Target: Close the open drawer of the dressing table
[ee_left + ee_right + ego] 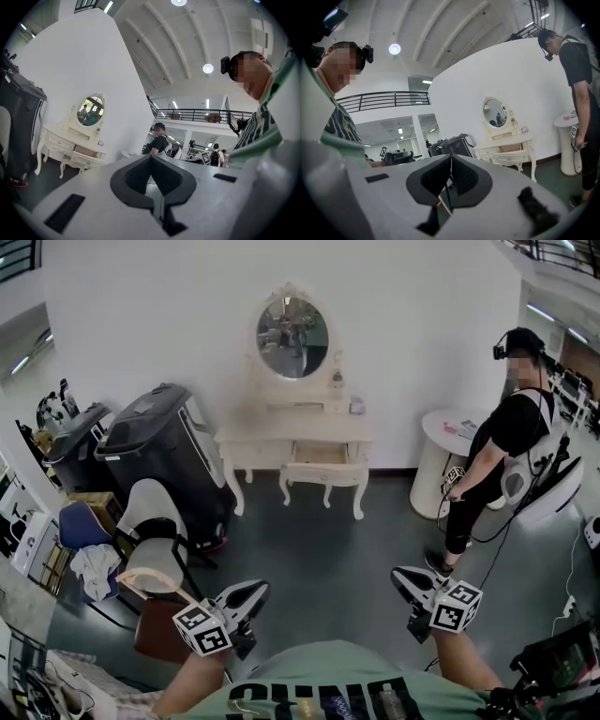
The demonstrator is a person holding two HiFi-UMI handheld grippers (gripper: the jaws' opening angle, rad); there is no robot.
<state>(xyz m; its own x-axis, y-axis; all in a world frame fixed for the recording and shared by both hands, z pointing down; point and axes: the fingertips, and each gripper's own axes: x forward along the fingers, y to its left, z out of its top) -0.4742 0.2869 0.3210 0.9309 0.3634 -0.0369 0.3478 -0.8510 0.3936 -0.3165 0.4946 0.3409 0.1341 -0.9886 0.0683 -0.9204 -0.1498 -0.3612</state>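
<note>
A cream dressing table (295,437) with an oval mirror (292,337) stands against the white far wall. Its middle drawer (320,461) is pulled out, showing a brown inside. The table also shows small in the left gripper view (75,150) and in the right gripper view (506,149). My left gripper (255,592) is low at the left, far from the table, jaws shut and empty (151,159). My right gripper (401,579) is low at the right, also shut with nothing in it (451,161).
A black wheeled bin (164,460) and a chair (150,535) with clutter stand left of the table. A person in black (492,451) stands at the right beside a round white table (445,442). Dark open floor (319,549) lies between me and the dressing table.
</note>
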